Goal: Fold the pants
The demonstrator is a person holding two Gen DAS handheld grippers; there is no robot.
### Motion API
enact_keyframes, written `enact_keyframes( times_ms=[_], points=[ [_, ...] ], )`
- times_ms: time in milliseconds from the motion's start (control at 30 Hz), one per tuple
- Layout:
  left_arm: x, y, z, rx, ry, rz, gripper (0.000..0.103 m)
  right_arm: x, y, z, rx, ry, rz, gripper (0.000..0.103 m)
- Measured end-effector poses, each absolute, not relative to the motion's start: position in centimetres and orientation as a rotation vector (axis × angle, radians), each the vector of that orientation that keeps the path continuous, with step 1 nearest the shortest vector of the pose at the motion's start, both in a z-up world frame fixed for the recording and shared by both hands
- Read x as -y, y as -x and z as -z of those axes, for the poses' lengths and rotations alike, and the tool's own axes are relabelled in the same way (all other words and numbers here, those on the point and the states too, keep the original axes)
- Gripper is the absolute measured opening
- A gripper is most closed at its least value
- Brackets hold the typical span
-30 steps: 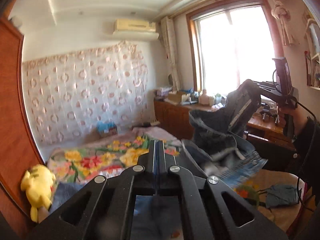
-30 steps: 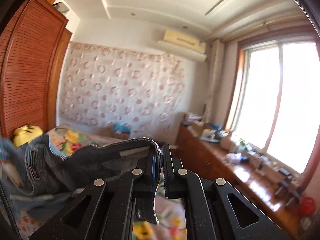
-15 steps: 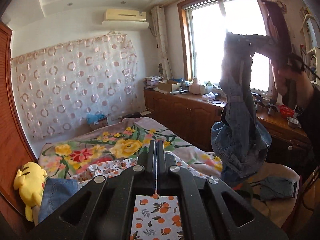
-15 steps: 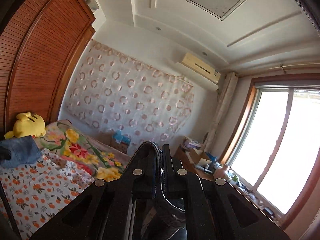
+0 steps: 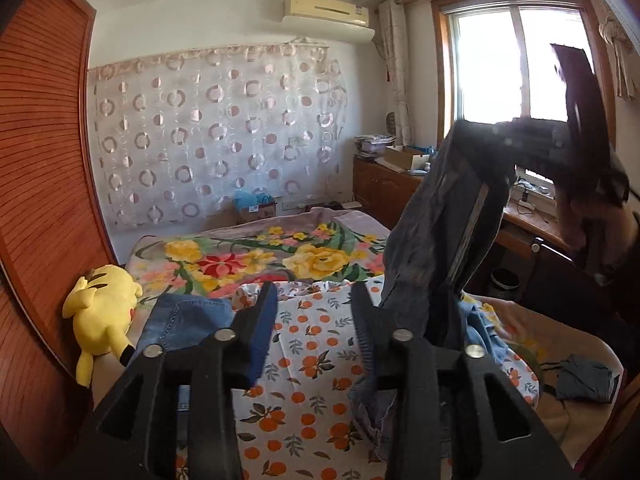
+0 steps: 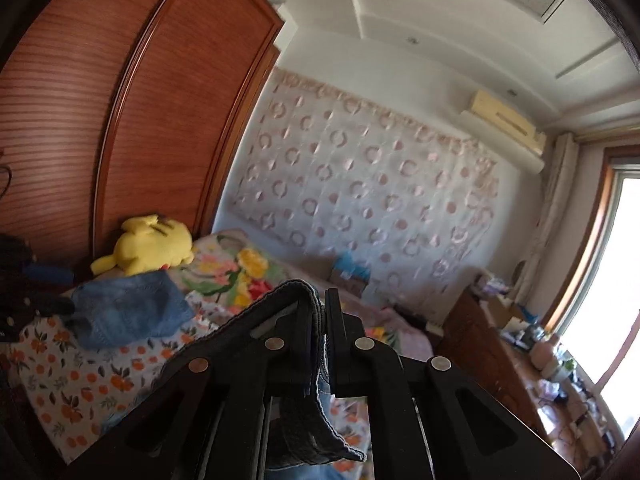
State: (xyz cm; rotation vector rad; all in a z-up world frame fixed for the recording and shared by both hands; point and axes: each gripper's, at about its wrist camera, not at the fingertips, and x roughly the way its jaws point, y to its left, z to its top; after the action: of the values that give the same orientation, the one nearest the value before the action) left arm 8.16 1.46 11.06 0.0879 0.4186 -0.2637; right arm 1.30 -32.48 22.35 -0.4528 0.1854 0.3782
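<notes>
Left wrist view: the left gripper [image 5: 314, 320] has just been opening its jaws; they stand apart with nothing between them, over the orange-print sheet [image 5: 304, 364] on the bed. Just right of it the dark jeans [image 5: 440, 240] hang down, their lower end bunched on the sheet. Their top is pinched in the clenched jaws of the right gripper [image 6: 323, 320], held up before the window [image 5: 516, 60]. A folded blue denim piece [image 5: 188, 320] lies beside a yellow plush toy [image 5: 104, 308]. Behind is a flowered blanket [image 5: 256, 256].
</notes>
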Motion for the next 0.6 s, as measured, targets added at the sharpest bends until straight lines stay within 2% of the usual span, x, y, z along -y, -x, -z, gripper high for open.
enact_keyframes(
  times_ms=[67,133,167,233,267,300,333,533,600],
  points=[
    [-1.5,-8.7,-9.9,-0.436,-0.092,0.256,0.052,33.0,-3.0,-18.5,-0.284,0.417,-0.428,0.005],
    [-1.5,-9.2,-8.9,-0.456,-0.084,0.256,0.058,33.9,-4.5,-15.4,-0.378,0.384,-0.463,0.020],
    [-1.5,-9.4,-8.5,-0.464,-0.079,0.256,0.061,34.7,-5.1,-14.0,-0.418,0.366,-0.478,0.024],
    [-1.3,-10.0,-7.8,-0.478,-0.072,0.261,0.064,36.6,-5.7,-12.0,-0.477,0.325,-0.506,0.043],
    [-1.1,-10.0,-7.1,-0.486,-0.070,0.264,0.064,37.5,-5.9,-11.4,-0.501,0.317,-0.516,0.047],
    [-0.9,-10.0,-6.6,-0.494,-0.070,0.265,0.065,38.5,-6.0,-11.0,-0.514,0.313,-0.527,0.050],
    [-0.9,-9.7,-6.1,-0.498,-0.070,0.267,0.065,39.3,-6.8,-12.5,-0.513,0.313,-0.524,0.050],
    [-0.1,-10.2,-3.4,-0.551,-0.069,0.291,0.066,46.2,-4.8,-11.9,-0.529,0.271,-0.514,0.050],
    [0.0,-10.5,-2.5,-0.572,-0.065,0.293,0.066,45.8,-0.7,-12.2,-0.534,0.259,-0.513,0.052]
  ],
)
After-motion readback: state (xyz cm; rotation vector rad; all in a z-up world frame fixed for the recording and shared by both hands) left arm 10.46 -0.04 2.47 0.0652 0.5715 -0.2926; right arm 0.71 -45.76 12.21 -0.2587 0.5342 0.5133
